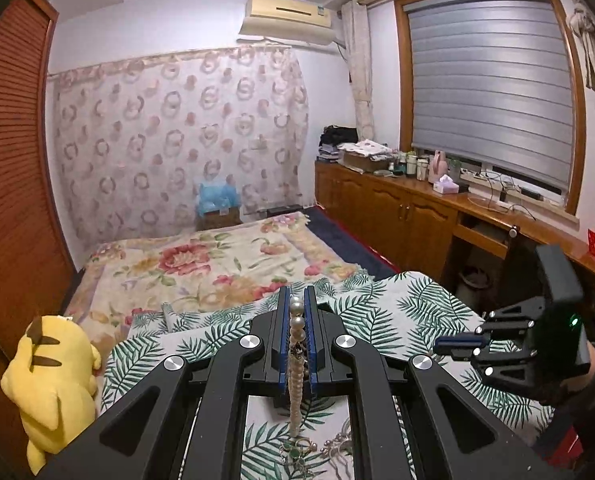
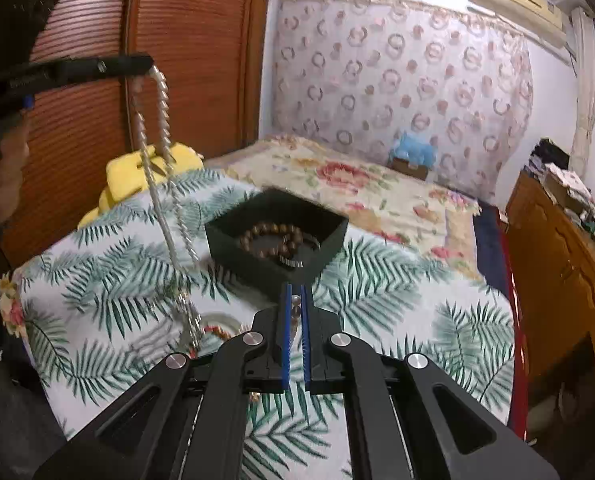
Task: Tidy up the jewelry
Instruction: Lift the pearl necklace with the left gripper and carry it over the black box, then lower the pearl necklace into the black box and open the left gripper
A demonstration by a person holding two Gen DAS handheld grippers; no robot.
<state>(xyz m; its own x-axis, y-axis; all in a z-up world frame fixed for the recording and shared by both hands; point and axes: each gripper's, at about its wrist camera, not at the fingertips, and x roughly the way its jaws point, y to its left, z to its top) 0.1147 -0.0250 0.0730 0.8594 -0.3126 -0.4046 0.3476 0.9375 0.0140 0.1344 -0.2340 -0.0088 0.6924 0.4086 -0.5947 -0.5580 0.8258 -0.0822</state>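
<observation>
Pearl necklace point(image 1: 296, 364) lifted, box point(image 2: 275, 236) waiting

Left gripper point(image 1: 297, 300) pinches it high; right gripper point(image 2: 295, 300) is closed on small beads (unclear which). The swinging strand may snag jewelry below.

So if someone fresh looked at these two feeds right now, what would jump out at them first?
Probably the pearl necklace pinched in the left gripper, dangling in a long loop over the palm-leaf cloth. Next, the black box on that cloth, holding a brown bead bracelet. The right gripper is shut on a few small beads, just short of the box.
</observation>
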